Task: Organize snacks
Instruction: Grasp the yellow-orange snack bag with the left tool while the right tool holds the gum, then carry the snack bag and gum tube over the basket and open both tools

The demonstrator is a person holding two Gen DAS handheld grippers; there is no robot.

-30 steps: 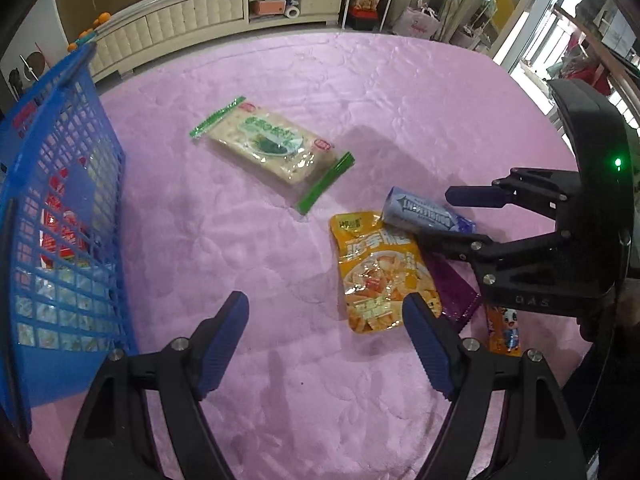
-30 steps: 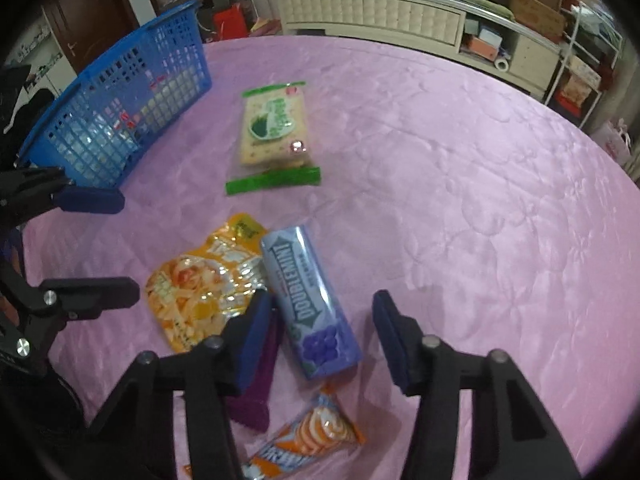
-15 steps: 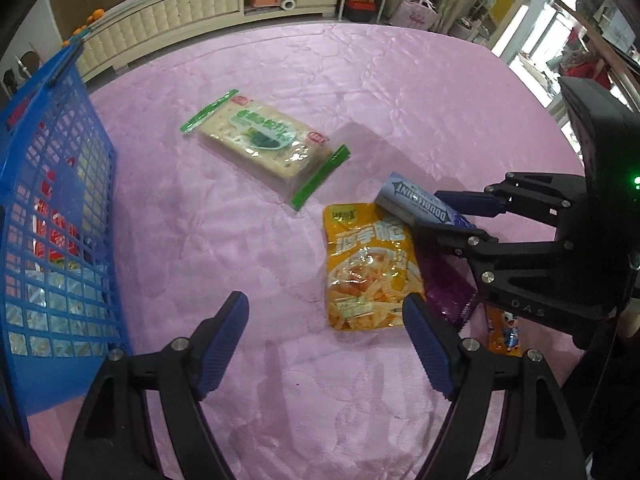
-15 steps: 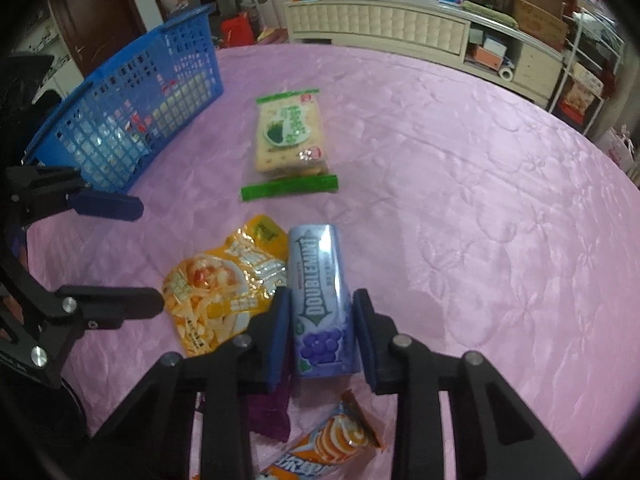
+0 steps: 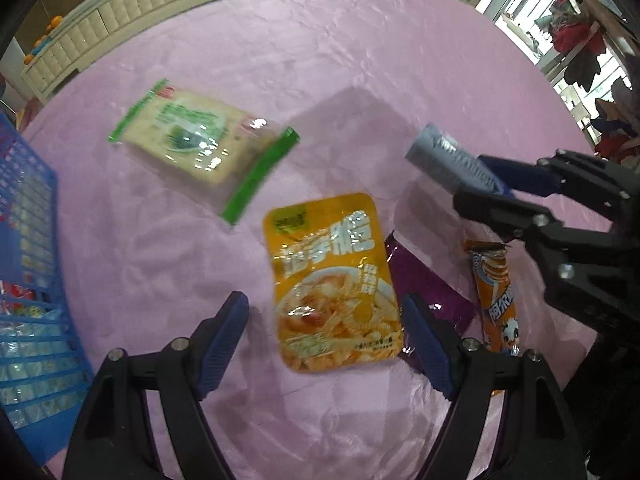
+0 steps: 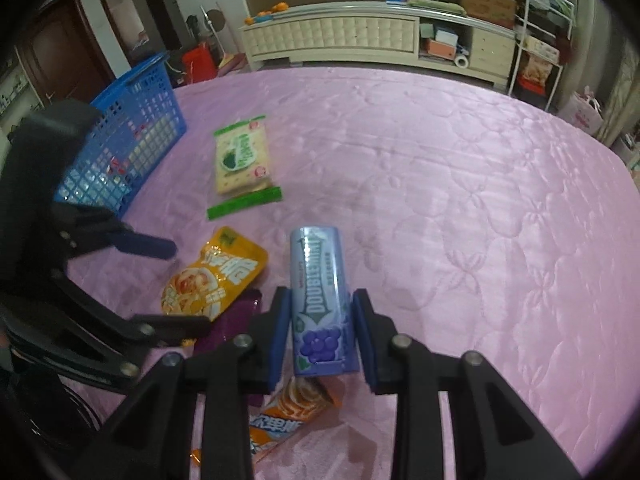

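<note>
The gum pack (image 6: 322, 304) is clamped between the fingers of the right gripper (image 6: 321, 334) and held clear of the pink tabletop (image 6: 460, 208). The fingers of the left gripper (image 5: 324, 342) are spread wide around the yellow pouch (image 5: 334, 282). The cracker pack (image 5: 200, 140) lies near the blue basket (image 6: 132, 144).

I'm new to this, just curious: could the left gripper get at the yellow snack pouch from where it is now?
Probably yes. The left gripper is open, with the yellow pouch lying flat between and just ahead of its fingers, nothing on top. The right gripper, shut on the gum pack, is off to the side.
</note>
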